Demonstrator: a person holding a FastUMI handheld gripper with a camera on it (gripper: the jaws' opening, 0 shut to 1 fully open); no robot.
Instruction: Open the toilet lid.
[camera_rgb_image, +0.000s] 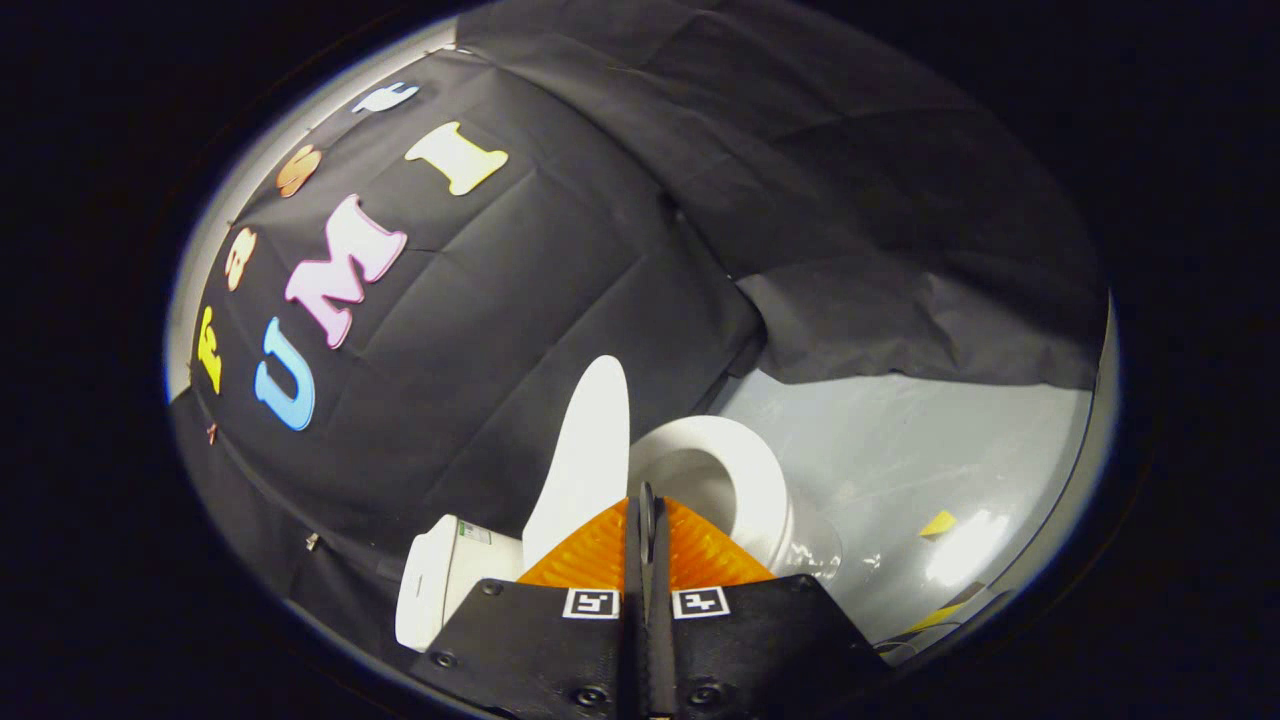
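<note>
A white toilet stands just beyond my fingers. Its lid (588, 455) is raised, standing upright against the black cloth wall. The seat ring (745, 470) and bowl lie open beside it. The tank (440, 575) sits to the left of the fingers. My gripper (647, 498) is shut, its two fingers pressed together with nothing between them. The fingertips sit in front of the lid's lower edge and the near rim of the seat; I cannot tell whether they touch either.
Black cloth walls rise behind and to the left of the toilet. A glossy grey floor (900, 450) spreads out beyond the bowl, with yellow tape marks (938, 522) on it.
</note>
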